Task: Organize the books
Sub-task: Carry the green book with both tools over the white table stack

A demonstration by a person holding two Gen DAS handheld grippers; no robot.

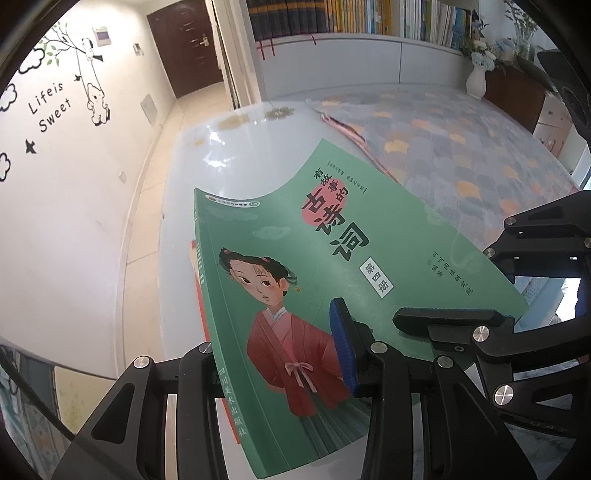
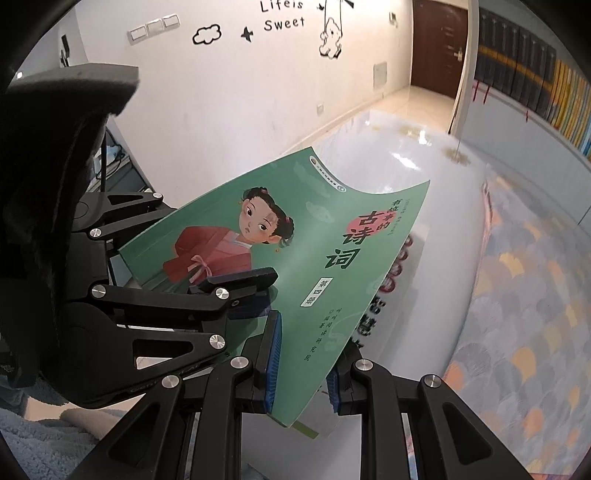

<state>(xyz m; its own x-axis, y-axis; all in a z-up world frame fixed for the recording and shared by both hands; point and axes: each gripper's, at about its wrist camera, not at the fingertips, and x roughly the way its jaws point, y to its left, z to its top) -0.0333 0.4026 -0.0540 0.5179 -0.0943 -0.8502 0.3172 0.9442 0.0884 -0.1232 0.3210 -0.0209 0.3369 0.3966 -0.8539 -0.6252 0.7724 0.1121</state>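
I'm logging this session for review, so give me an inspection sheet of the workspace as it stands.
Surface: glossy white table, partly covered by a patterned cloth.
Job's things: green book, cover up, held above the table; another book lies beneath it.
Clutter: nothing seen.
Grippers: left hand-held gripper and right hand-held gripper each shut on the green book's near edge.
Cables: some by the wall at left.
Surroundings: bookshelf, white vase of flowers, brown door, wall decals.

Green paperback (image 1: 332, 266), girl in red robe on cover, is hanging tilted above white table (image 1: 236, 155), cover bowing.
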